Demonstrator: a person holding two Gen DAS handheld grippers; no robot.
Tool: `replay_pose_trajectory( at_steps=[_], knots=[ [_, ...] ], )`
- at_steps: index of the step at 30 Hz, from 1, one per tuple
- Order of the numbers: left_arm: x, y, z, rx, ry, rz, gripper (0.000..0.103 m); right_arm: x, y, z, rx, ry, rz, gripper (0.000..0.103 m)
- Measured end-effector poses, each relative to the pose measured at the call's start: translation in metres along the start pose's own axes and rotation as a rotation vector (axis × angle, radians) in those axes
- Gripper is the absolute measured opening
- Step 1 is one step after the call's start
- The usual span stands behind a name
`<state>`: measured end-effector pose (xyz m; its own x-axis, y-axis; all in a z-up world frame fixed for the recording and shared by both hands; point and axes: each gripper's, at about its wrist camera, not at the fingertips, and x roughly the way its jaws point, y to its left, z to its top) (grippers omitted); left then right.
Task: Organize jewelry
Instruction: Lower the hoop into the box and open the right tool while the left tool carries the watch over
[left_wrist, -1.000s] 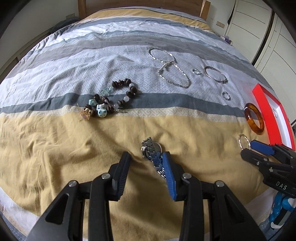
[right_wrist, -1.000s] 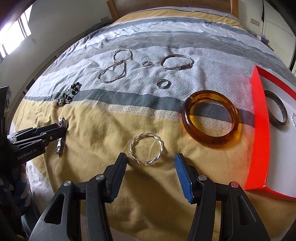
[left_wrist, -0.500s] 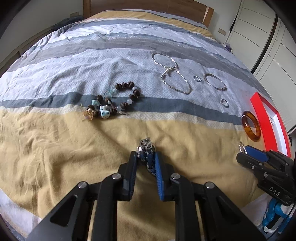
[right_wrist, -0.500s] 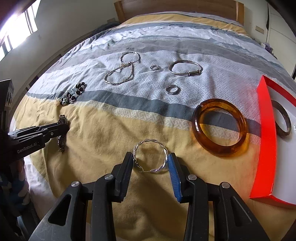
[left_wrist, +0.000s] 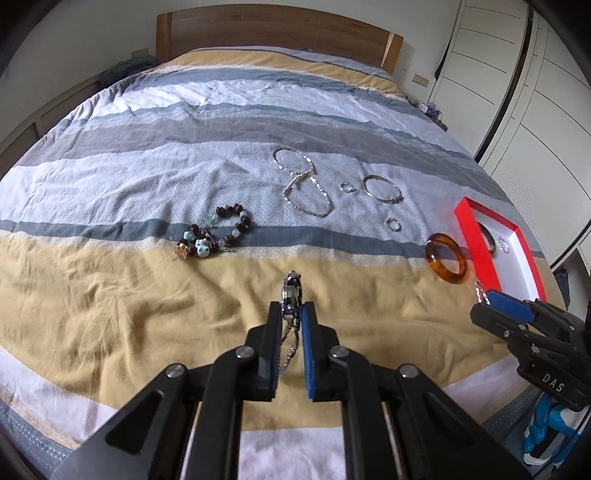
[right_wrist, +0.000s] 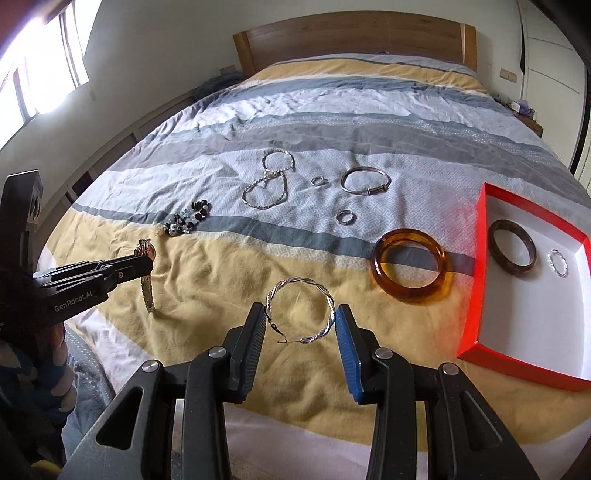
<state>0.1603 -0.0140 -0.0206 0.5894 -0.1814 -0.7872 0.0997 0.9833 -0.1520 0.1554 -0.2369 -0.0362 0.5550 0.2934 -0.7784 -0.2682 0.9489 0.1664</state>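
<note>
Lower centre, left wrist view — left gripper (left_wrist: 291, 312): jaws closing, pads pinching the watch (left_wrist: 291, 290), where a second ago they stood wide around it on the cover.
Watch: up off the bedspread (left_wrist: 110, 295) now, case edge-on above the fingertips, metal band dangling below between the fingers; in the right wrist view it hangs at the left edge, band tip touching or just above the yellow fabric, I cannot tell which.
Lower centre, right wrist view — right gripper (right_wrist: 301, 319): narrowed since a second ago, both pads now bearing on the twisted silver hoop (right_wrist: 300, 312), which is held between them.
Hoop: a second ago flat on the yellow stripe ahead of open jaws; now gripped at its sides and raised.
Both views: bed sits lower and smaller than before, headboard (left_wrist: 273, 37) now in full sight.
Right of frame: red box (right_wrist: 476, 280), holding a dark bangle (right_wrist: 513, 251) and a small silver hoop (right_wrist: 557, 263), unchanged.
Beside box: amber bangle (right_wrist: 408, 271), unmoved.
Mid-bed: bead bracelet (left_wrist: 218, 232), chains (left_wrist: 303, 184), rings and silver bangle (left_wrist: 382, 188) lie as before.
</note>
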Motion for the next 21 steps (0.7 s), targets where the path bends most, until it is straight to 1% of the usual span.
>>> replay_pose_trajectory(
  at_steps=[6,10,15,21],
  knots=[
    [-0.032,-0.03,0.006,0.052,-0.05,-0.033,0.009,-0.04,-0.004,-0.006,0.011,-0.054,-0.021,0.038],
    [-0.043,-0.061,0.012,0.104,-0.068,-0.072,0.009,-0.065,-0.018,-0.013,0.037,-0.084,-0.045,0.038],
    [-0.041,-0.112,0.019,0.168,-0.061,-0.148,0.009,-0.092,-0.053,-0.021,0.062,-0.102,-0.102,0.038],
    [-0.017,-0.184,0.032,0.242,-0.022,-0.255,0.009,-0.11,-0.119,-0.02,0.098,-0.092,-0.195,0.038]
  ],
)
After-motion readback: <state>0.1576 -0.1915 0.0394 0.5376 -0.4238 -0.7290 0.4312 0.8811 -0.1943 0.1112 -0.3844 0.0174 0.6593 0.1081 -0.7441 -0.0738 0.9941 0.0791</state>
